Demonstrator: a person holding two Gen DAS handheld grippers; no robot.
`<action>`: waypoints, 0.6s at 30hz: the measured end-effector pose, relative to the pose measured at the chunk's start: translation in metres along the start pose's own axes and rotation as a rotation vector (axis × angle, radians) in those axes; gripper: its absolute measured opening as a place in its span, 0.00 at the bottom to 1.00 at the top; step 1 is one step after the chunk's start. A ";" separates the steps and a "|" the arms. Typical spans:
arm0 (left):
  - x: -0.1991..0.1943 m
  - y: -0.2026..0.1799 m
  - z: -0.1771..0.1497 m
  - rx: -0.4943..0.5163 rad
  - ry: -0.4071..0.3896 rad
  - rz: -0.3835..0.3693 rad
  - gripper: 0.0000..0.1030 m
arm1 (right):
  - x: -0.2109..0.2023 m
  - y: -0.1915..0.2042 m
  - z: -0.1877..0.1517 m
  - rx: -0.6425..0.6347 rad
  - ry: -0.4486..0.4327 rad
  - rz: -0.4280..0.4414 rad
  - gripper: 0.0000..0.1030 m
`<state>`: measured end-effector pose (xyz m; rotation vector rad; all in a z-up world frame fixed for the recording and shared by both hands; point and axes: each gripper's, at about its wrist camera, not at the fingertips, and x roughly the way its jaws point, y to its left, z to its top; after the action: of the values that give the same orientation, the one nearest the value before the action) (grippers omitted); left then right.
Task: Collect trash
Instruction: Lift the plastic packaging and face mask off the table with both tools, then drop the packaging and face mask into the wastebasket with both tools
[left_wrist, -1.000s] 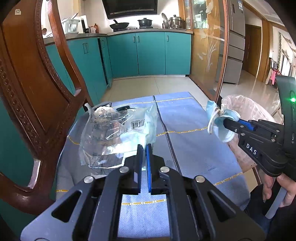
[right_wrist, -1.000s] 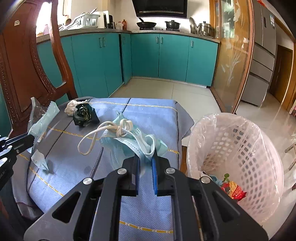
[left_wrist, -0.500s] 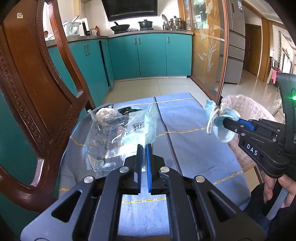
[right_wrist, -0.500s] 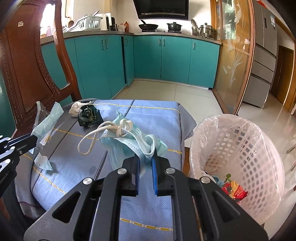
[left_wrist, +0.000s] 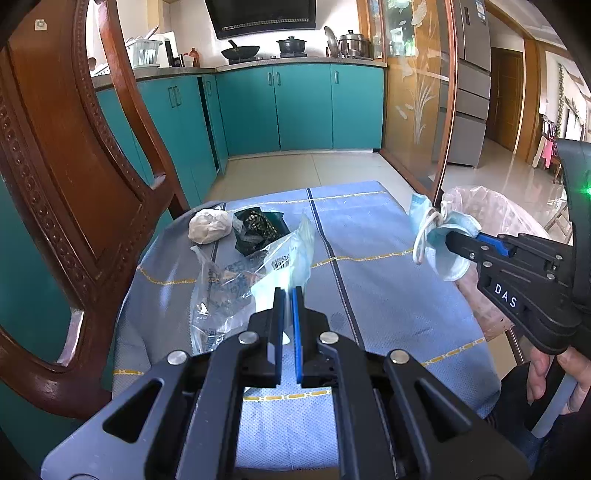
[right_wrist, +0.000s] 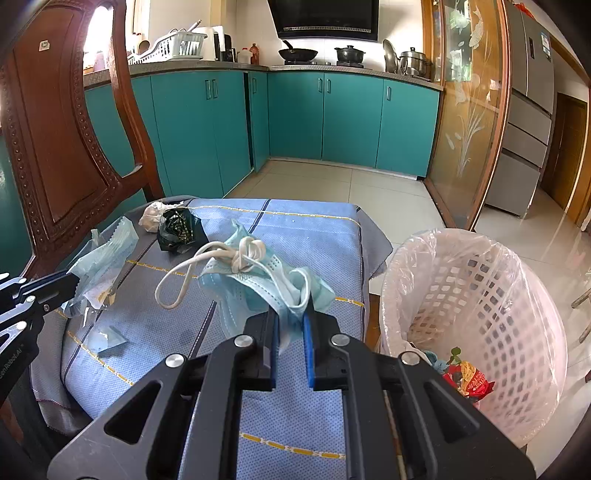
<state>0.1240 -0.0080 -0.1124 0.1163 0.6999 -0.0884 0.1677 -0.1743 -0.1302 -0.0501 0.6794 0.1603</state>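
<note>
L gripper (left_wrist: 287, 295) pinches a clear wrapper (left_wrist: 236, 280), lifted off the blue cloth (left_wrist: 388, 295). R gripper (right_wrist: 291, 314) pinches a blue mask (right_wrist: 258, 280) w/ white ear loop, held over the cloth. On cloth, ~11 o'clock from the L jaws: white paper wad (left_wrist: 209, 226) touching a black crumpled bag (left_wrist: 258, 230). Lined bin (right_wrist: 476, 328) at 3 o'clock from the R jaws, off the cloth edge, some trash already inside. Wood chair (left_wrist: 55, 177) at 9 o'clock.

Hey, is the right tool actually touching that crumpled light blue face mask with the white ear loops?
Touching. In the right wrist view the right tool is shut on a fold of the crumpled light blue face mask, pinched between both pads.
</note>
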 end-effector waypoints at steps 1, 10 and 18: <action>0.000 0.000 -0.001 -0.002 0.001 0.000 0.06 | 0.000 0.001 0.000 -0.001 0.001 0.000 0.11; 0.001 0.002 -0.003 -0.018 0.003 0.002 0.06 | 0.001 0.004 0.000 -0.006 0.002 -0.001 0.11; -0.002 0.004 -0.001 -0.025 -0.012 0.013 0.06 | -0.006 -0.003 0.002 0.022 -0.032 -0.004 0.11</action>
<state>0.1224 -0.0040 -0.1114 0.0958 0.6875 -0.0678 0.1648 -0.1775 -0.1250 -0.0275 0.6487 0.1495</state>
